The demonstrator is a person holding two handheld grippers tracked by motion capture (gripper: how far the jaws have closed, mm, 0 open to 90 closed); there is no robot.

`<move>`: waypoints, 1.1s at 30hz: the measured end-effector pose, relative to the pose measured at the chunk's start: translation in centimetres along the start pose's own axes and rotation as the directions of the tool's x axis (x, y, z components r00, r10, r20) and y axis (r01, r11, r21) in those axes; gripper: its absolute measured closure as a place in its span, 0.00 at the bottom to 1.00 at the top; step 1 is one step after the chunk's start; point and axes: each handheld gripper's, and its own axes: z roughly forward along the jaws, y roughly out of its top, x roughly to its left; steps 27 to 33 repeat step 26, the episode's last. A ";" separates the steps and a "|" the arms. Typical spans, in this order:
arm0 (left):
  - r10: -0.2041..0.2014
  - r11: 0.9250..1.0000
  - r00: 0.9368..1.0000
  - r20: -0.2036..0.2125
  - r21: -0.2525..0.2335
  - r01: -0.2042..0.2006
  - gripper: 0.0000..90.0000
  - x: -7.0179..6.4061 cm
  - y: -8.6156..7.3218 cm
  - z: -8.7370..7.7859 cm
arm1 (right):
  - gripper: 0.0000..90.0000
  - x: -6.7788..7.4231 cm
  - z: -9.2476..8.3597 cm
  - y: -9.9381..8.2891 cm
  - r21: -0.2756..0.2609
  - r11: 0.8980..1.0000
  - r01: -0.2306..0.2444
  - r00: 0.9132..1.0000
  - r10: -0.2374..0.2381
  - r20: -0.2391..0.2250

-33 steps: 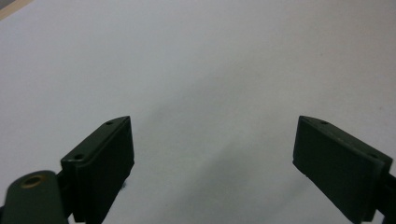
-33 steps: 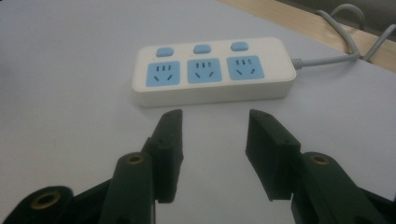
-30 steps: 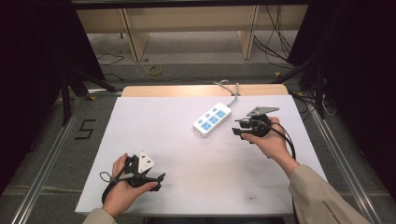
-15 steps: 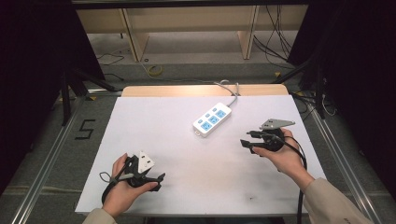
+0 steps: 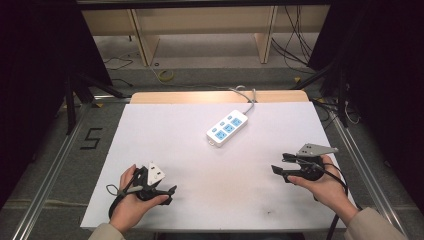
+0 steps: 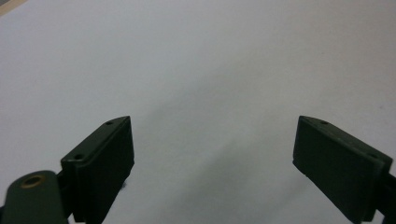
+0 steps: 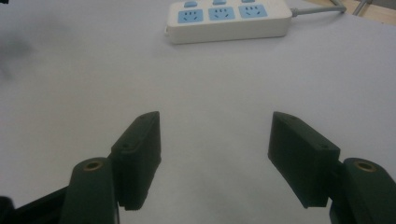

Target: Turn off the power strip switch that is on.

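A white power strip [image 5: 227,128] with blue sockets lies at the back middle of the white table [image 5: 165,135], its grey cord running off the far edge. My right gripper [image 5: 276,173] rests at the near right, well away from the strip, pointing left. Its jaws have just been opening and stand wide with nothing between them. In the right gripper view the gripper [image 7: 215,137] faces the power strip [image 7: 229,18] across bare table. My left gripper [image 5: 171,193] sits at the near left, open and empty. In the left gripper view, the gripper [image 6: 212,140] has bare white table between its jaws.
A wooden strip [image 5: 215,96] edges the table's far side, with a shelf frame [image 5: 140,35] and loose cables [image 5: 165,75] on the floor behind. Metal rails [image 5: 55,165] run along both sides. A "5" mark [image 5: 91,138] is on the floor at left.
My right hand has drawn back from beside the power strip to the near right of the table, and its jaws have opened wider. The left hand has stayed put.
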 end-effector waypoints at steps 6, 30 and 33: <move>0.000 1.000 1.000 0.001 0.001 0.000 0.13 0.0 0.0 0.0 | 0.36 0.3 -1.2 -1.2 0.000 1.000 -0.005 1.000 0.005 -0.003; -0.005 1.000 1.000 0.013 -0.018 0.005 0.13 -0.3 0.2 -0.3 | 0.35 0.9 -2.7 -2.6 0.002 1.000 0.017 1.000 -0.017 0.025; -0.005 1.000 1.000 0.013 -0.018 0.005 0.13 -0.3 0.2 -0.3 | 0.35 0.9 -2.7 -2.6 0.002 1.000 0.017 1.000 -0.017 0.025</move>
